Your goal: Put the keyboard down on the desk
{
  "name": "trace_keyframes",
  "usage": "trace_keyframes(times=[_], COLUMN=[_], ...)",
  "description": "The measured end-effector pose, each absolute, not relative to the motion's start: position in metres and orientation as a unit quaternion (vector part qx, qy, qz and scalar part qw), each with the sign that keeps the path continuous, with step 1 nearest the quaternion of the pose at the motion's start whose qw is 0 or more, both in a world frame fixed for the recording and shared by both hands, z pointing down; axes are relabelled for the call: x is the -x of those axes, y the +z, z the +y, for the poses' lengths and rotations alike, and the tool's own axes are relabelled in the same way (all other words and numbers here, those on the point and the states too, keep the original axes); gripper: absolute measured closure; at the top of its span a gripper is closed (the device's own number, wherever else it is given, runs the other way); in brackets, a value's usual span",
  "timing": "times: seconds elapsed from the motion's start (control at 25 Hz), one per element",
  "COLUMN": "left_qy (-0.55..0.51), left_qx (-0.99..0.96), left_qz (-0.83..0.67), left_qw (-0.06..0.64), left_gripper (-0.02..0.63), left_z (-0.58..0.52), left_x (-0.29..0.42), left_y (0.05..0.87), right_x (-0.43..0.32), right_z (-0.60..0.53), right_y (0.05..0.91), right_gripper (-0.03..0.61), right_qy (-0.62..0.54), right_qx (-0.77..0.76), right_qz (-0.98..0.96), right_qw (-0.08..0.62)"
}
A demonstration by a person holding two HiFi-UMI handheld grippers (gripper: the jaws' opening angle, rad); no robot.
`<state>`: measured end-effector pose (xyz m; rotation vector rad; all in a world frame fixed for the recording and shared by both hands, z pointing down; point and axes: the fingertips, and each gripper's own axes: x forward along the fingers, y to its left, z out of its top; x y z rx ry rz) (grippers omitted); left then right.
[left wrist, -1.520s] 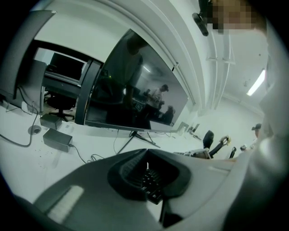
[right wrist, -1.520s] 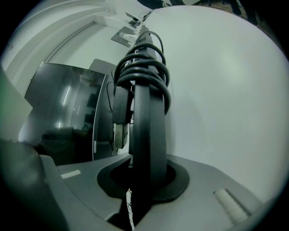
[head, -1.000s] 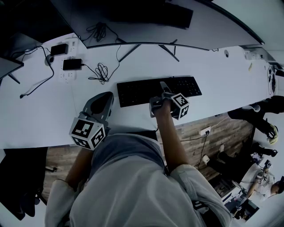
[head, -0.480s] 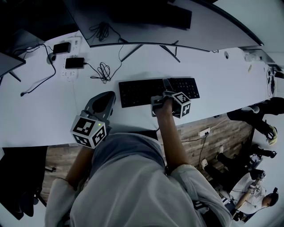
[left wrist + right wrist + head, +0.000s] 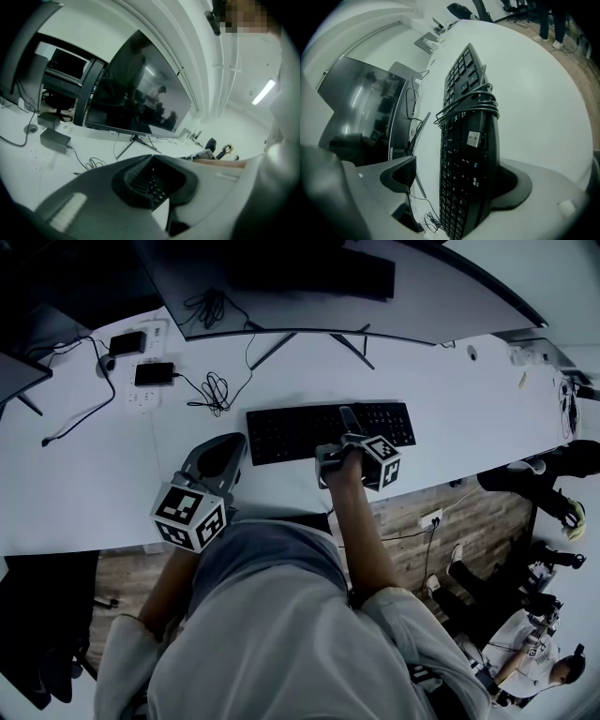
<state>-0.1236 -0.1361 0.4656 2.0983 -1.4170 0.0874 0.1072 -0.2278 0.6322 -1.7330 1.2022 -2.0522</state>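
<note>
The keyboard (image 5: 281, 435) lies flat on the white desk (image 5: 469, 409), close to its near edge and roughly at the middle of the desktop. A black cable (image 5: 473, 101) is wound in several loops round the keyboard's middle, and its plug (image 5: 472, 138) rests on the keys just below the loops.

The right gripper (image 5: 344, 427) reaches over the keyboard's near edge, right of its middle, by the loops. Its jaws have just been opening and now stand wide, with the keyboard between them. The left pad (image 5: 401, 173) is clear of the keys, with bare desk showing in the gap. The other jaw sits behind the keyboard's underside, and whether it touches there is hard to say.

The left gripper (image 5: 232, 442) hovers off the keyboard's left end, pointing toward it. Its tips meet and nothing is between them. A few keys show through the hollow behind the tips.

Beyond the keyboard, the two legs of a stand (image 5: 309, 338) splay toward it but stop short. They carry a wide dark monitor (image 5: 309, 287) that overhangs the far side of the desk. Off the keyboard's far left corner lies a loose coiled cord (image 5: 216, 390). Farther left of that, a white strip (image 5: 141, 399) holds two dark boxes (image 5: 153, 374) with leads trailing away.

On the near side of the keyboard, the desk ends and a wooden floor (image 5: 441, 512) shows.
</note>
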Motion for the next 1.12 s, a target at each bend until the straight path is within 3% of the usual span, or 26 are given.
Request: trace_keyframes(times=[0.84,1.12], left_qy=[0.035,0.034], left_qx=[-0.803,-0.808], left_qz=[-0.516,-0.512], left_qw=[0.294,0.29], left_gripper=[0.614,0.614], left_z=[-0.122,-0.117], left_x=[0.101,0.095], left_y=[0.455,0.452], right_x=[-0.115,-0.121], right_z=[-0.198,-0.184], right_y=[0.631,0.625], right_gripper=[0.114,0.144], right_qy=[-0.724,-0.726], right_qx=[0.552,0.541], right_qz=[0.394,0.408], right_qw=[0.123,0.117])
